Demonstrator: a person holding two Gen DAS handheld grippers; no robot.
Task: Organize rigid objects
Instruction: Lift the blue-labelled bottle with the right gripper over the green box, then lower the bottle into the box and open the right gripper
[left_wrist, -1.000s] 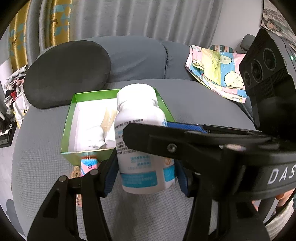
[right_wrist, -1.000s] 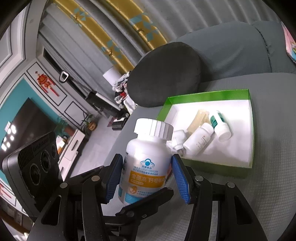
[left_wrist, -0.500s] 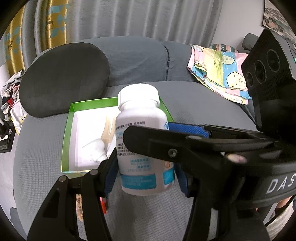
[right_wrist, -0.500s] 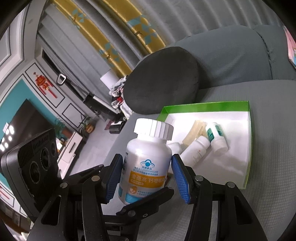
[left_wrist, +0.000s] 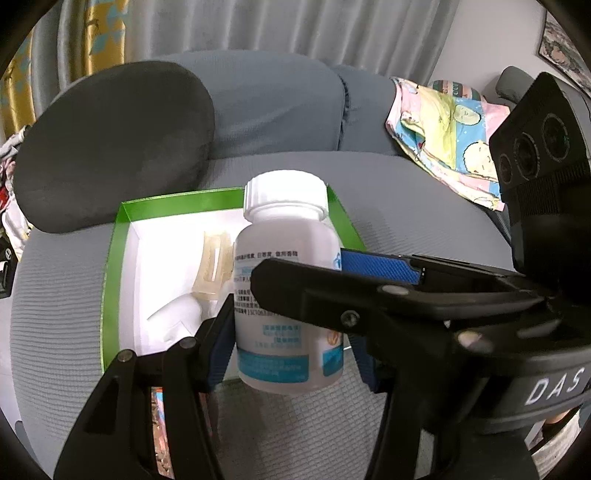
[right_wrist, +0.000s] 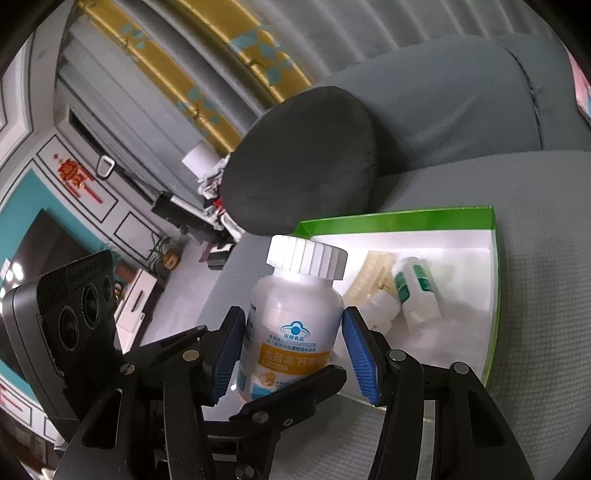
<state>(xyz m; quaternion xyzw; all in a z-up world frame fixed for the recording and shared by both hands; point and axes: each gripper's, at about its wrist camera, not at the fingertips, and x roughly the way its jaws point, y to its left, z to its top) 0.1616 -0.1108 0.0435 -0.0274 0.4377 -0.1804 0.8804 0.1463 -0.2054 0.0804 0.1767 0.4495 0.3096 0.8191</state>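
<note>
A white pill bottle (left_wrist: 291, 295) with a ribbed cap stands upright between both grippers. My left gripper (left_wrist: 291, 356) is shut on its lower body with its blue pads. The right gripper (right_wrist: 293, 354) is shut on the same bottle (right_wrist: 295, 325), its pads on either side of the label. In the left wrist view, one right finger (left_wrist: 332, 291) crosses in front of the bottle. Behind the bottle, a green box (left_wrist: 114, 258) with a white inside lies on the sofa seat. In the box (right_wrist: 495, 295) are a cream hair clip (right_wrist: 369, 277), a green-labelled bottle (right_wrist: 413, 291) and a small white bottle (right_wrist: 384, 310).
A dark round cushion (left_wrist: 110, 147) leans on the sofa back behind the box. A patterned cloth (left_wrist: 443, 133) lies at the far right. A small colourful packet (left_wrist: 160, 417) shows on the grey seat (left_wrist: 55, 295) under the left fingers. Beyond the sofa's left end there is floor and furniture (right_wrist: 147, 280).
Both grippers, still on the bottle, have moved towards the box. The box now sits lower and nearer in both views, partly behind the bottle.
</note>
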